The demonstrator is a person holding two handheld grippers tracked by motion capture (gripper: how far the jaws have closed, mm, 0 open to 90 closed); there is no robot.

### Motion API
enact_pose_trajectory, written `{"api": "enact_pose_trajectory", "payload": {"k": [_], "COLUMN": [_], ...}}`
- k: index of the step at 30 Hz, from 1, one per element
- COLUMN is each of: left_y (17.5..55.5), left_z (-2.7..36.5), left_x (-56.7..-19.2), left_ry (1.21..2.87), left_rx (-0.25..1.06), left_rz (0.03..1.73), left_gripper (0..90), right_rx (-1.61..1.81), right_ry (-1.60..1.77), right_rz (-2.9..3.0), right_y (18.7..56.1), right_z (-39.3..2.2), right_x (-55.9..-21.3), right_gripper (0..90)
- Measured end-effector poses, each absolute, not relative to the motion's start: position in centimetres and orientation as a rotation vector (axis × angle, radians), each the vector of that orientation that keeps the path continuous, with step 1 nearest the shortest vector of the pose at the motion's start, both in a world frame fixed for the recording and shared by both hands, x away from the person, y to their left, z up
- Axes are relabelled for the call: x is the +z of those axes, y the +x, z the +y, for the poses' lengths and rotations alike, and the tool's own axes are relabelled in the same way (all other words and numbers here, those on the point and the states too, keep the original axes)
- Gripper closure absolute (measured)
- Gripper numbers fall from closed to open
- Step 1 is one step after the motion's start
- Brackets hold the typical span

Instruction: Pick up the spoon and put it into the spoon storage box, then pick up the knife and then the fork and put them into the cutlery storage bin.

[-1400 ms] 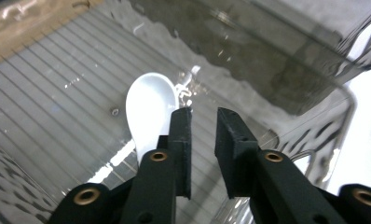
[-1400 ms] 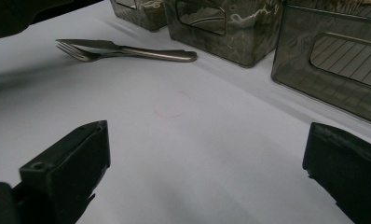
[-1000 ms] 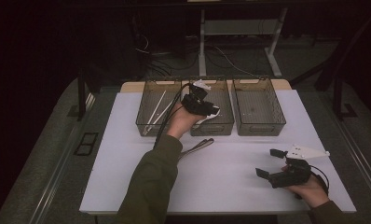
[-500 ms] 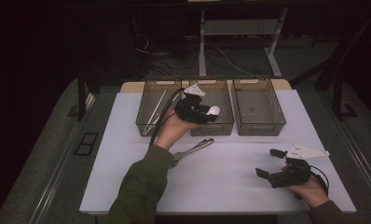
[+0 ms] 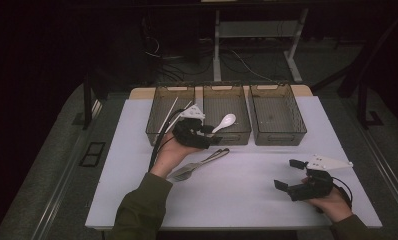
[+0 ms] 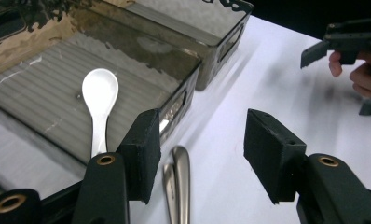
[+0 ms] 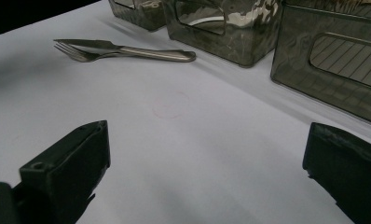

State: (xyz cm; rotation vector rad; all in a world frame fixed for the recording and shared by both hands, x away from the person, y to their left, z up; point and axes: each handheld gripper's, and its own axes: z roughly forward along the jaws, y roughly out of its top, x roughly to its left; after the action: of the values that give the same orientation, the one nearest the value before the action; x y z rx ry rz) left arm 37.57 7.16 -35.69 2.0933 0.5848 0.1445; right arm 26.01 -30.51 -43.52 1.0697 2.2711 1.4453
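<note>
A white spoon (image 5: 223,122) (image 6: 99,91) lies in the middle smoked-plastic bin (image 5: 227,136). My left gripper (image 5: 213,138) (image 6: 200,140) hovers just in front of that bin. Its jaws have just been opening and stand open, with nothing between the pads. A metal fork and knife (image 5: 199,162) (image 7: 127,50) lie together on the white table, and their handles (image 6: 176,182) show below the left jaws. My right gripper (image 5: 288,174) (image 7: 207,158) rests at the near right, open and empty above bare tabletop.
The left bin (image 5: 157,131) holds pale chopsticks (image 5: 169,114). The right bin (image 5: 278,136) looks empty. All three bins stand in a row at the back of the table (image 5: 237,205). The right hand and its gripper (image 6: 346,42) show far off in the left gripper view.
My left hand has drawn back from over the middle bin toward the near left, and the spoon now lies free in the bin. The right hand has kept still.
</note>
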Motion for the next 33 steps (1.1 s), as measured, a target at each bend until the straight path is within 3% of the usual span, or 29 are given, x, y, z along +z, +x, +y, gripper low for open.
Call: {"api": "enact_pose_trajectory", "payload": {"k": [14,33], "left_y": [35.3,35.3], "left_z": [10.0,11.3], "left_x": [-37.8,-41.3], "left_ry": [2.118,2.252], "left_rx": [0.175,0.164], "left_rz": [0.627,0.652], "left_gripper": [44.2,46.6], "right_rx": [1.448,1.447], "right_ry": [1.062,1.058], "right_rz": [2.269,2.270], "right_y": [25.9,26.1], "right_z": [-30.5,-30.4], "right_x": [-43.5,-43.5], "right_gripper": [0.5,0.5]}}
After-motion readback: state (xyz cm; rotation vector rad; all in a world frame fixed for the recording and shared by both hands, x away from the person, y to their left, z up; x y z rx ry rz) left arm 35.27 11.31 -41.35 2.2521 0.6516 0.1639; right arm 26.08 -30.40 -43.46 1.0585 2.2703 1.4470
